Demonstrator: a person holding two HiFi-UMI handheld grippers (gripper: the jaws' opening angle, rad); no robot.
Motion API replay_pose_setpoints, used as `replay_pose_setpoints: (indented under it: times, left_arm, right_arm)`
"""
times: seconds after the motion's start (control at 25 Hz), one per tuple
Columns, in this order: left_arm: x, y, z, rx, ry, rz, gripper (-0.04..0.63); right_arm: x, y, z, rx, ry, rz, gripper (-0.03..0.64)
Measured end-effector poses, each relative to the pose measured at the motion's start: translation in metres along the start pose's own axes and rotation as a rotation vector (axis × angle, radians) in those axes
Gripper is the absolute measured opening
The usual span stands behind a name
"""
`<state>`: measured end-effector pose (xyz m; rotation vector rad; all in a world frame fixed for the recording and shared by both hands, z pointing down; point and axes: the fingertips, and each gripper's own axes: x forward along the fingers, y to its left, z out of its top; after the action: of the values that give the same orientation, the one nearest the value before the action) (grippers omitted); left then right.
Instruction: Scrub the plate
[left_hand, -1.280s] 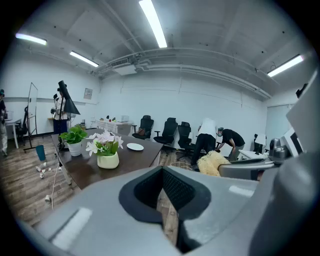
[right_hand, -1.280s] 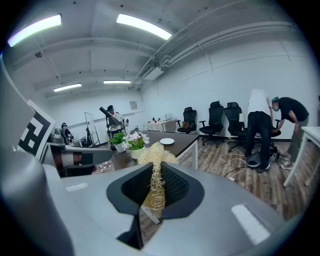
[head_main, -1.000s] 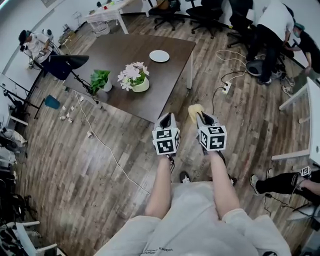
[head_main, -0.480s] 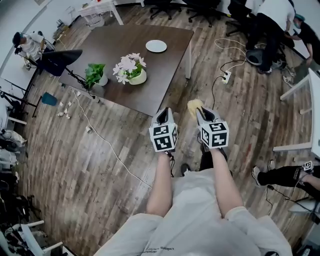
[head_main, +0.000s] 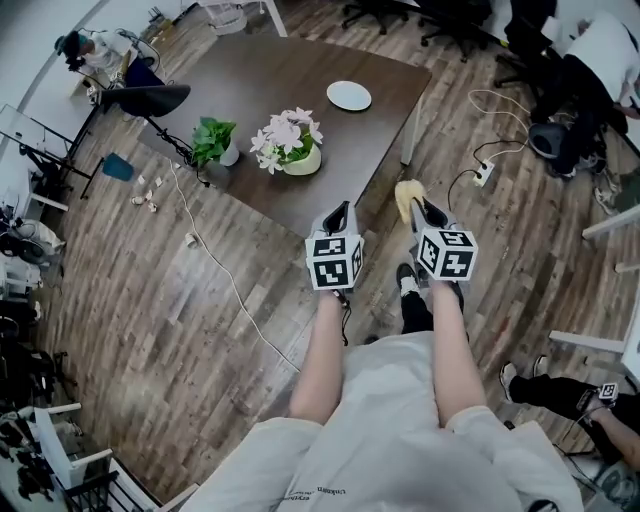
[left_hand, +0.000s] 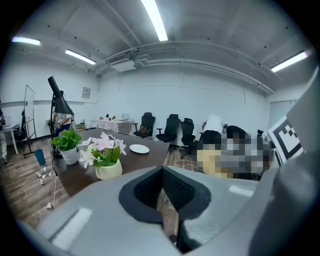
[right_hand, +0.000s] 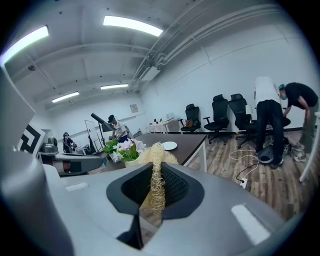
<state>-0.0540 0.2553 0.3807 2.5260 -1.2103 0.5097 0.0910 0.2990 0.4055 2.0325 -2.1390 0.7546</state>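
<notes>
Jaws of right gripper (right_hand: 156, 175) on scrubber (right_hand: 158, 151)

Dark table (head_main: 300, 85) on wood floor (head_main: 150, 320)

Grey left gripper (head_main: 338, 212) and right gripper (head_main: 421, 208) — black-and-white marker cubes (head_main: 334, 272), dark jaws — pale T-shirt (head_main: 380, 430)

Scrubber (right_hand: 156, 180): lower end lost between the pinched pads of the right gripper (head_main: 428, 212). Plate (head_main: 349, 96), upper centre in the head view: too small to judge its surface. Person (head_main: 608, 48), upper right: cut by the frame edge. Left gripper view, right middle: figures blurred.
</notes>
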Motion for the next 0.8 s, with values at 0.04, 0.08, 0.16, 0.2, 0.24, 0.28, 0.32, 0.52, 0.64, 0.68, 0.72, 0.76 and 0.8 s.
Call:
replay_pose_setpoints:
  times: [0.04,0.08,0.16,0.2,0.24,0.28,0.32,0.52,0.64,0.68,0.72,0.76,0.8]
  left_arm:
    - [0.008,0.003,0.003,-0.008,0.002,0.005,0.000]
    - [0.016,0.007,0.007,-0.018,0.001,0.013,0.000]
    - [0.032,0.012,0.017,-0.032,-0.001,0.028,0.000]
    - [0.040,0.013,0.022,-0.037,-0.002,0.035,0.000]
    - [0.049,0.014,0.028,-0.041,-0.004,0.042,0.000]
    - [0.057,0.015,0.033,-0.044,-0.006,0.048,0.000]
    - [0.066,0.016,0.038,-0.047,-0.008,0.054,0.000]
    - [0.107,0.019,0.060,-0.057,-0.014,0.084,0.000]
    - [0.128,0.024,0.070,-0.057,-0.013,0.111,0.000]
    - [0.136,0.026,0.074,-0.057,-0.012,0.119,0.000]
    - [0.143,0.029,0.077,-0.058,-0.013,0.127,0.000]
    - [0.150,0.031,0.080,-0.062,-0.015,0.137,0.000]
    - [0.157,0.034,0.083,-0.071,-0.019,0.148,0.000]
  right_arm:
    - [0.009,-0.001,0.006,-0.014,0.007,0.009,0.067]
    - [0.019,-0.002,0.012,-0.027,0.012,0.020,0.067]
    - [0.036,-0.006,0.025,-0.045,0.019,0.044,0.067]
    - [0.044,-0.009,0.032,-0.054,0.022,0.054,0.067]
    - [0.052,-0.012,0.039,-0.065,0.024,0.063,0.067]
    - [0.060,-0.015,0.045,-0.076,0.027,0.074,0.067]
    - [0.068,-0.018,0.052,-0.083,0.028,0.085,0.067]
    - [0.108,-0.034,0.083,-0.120,0.030,0.142,0.067]
    - [0.132,-0.043,0.096,-0.132,0.038,0.177,0.069]
    - [0.140,-0.046,0.099,-0.131,0.042,0.187,0.069]
    - [0.147,-0.049,0.102,-0.132,0.046,0.196,0.069]
    - [0.154,-0.052,0.102,-0.137,0.052,0.207,0.069]
    - [0.160,-0.054,0.102,-0.149,0.061,0.220,0.069]
